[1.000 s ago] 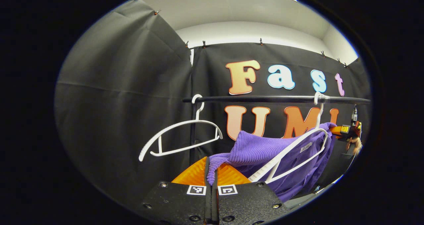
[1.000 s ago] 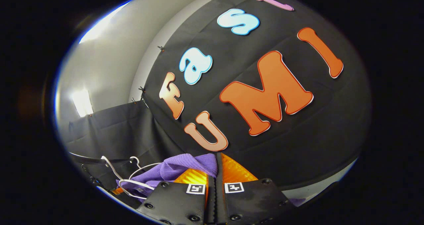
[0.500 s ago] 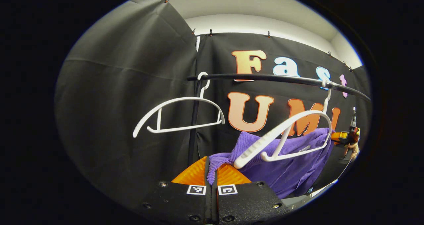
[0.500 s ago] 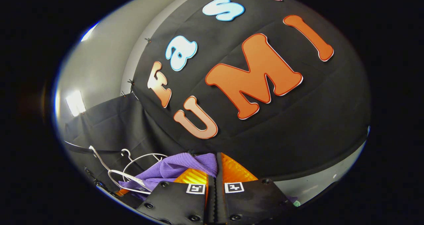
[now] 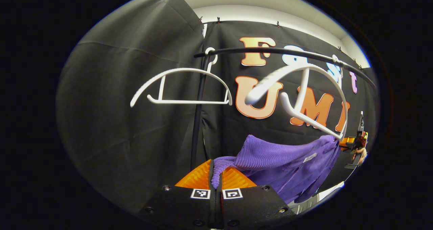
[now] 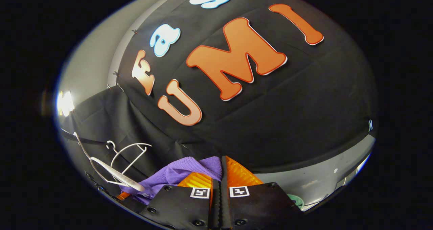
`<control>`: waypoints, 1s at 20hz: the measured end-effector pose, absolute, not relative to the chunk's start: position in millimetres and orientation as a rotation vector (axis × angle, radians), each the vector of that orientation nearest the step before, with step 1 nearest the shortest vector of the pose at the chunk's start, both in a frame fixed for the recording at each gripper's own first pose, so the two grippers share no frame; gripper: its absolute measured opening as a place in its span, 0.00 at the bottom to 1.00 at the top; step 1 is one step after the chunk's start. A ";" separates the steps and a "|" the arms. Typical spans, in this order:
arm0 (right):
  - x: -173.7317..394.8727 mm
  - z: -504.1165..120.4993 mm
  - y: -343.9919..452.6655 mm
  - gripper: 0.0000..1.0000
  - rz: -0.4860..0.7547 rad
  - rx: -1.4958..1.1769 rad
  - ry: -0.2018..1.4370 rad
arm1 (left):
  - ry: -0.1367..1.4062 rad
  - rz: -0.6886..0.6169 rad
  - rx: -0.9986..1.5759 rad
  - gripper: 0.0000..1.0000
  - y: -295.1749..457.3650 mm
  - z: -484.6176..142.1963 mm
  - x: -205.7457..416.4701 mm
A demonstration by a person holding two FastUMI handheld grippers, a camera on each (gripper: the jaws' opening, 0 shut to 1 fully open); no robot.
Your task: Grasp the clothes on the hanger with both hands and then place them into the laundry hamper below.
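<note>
1. Snagging is the main risk: in the left gripper view the purple garment [image 5: 284, 159] hangs below the swinging hanger [image 5: 304, 94], and its far edge sits close to that hanger's lower tip. A pull sideways instead of down could, in my judgement, catch the cloth on the tip and drag the hanger along the rail [image 5: 287, 52].

2. Slipping is the second risk. Each tool pinches only a small fold at one end of the garment, and the knit sags between them. A jerk or an uneven descent could pull a fold free, leaving the garment dangling from one side.

3. Missing the target is the third risk. The hamper cannot be made out in either view, so the descent would be aimed without sight of it.

4. Left gripper [image 5: 215, 176]: its fingers are closed together, with a purple fold clamped between them at the tips.

5. Right gripper [image 6: 220, 176]: its fingers are likewise closed, with a fold of the garment [image 6: 182, 170] trapped between them and bulging to one side. In the left gripper view this tool appears far off at the garment's other end.

6. Garment position: clear of the hanger, held in the air between the two tools, below the rail. A second, bare hanger [image 5: 179, 86] hangs on the rail beside the first.
</note>
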State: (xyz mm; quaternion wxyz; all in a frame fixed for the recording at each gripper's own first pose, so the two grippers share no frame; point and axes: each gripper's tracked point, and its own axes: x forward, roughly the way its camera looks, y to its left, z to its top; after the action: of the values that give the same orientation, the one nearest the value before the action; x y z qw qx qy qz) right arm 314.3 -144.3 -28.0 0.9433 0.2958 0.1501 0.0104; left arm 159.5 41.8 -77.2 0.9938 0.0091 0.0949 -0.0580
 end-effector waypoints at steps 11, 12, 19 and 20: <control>238.0 -101.2 -166.2 0.08 -0.142 0.608 0.323 | 0.292 -0.191 0.034 0.00 -3.5 -136.1 137.3; 228.6 -101.5 -167.6 0.08 -0.161 0.612 0.311 | 0.306 -0.208 0.011 0.00 -11.7 -142.3 132.8; 182.3 -128.5 -156.2 0.08 -0.210 0.652 0.312 | 0.354 -0.341 0.011 0.00 -81.6 -165.3 120.0; 177.3 -132.9 -154.8 0.08 -0.219 0.649 0.321 | 0.360 -0.365 0.014 0.00 -92.9 -167.0 118.7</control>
State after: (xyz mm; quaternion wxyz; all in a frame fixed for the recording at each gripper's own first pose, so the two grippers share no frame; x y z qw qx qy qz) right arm 177.3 -154.8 -132.9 0.9293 0.3170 0.1566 -0.1070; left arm 118.7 -92.9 -167.0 0.9674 0.0069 0.1778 -0.1803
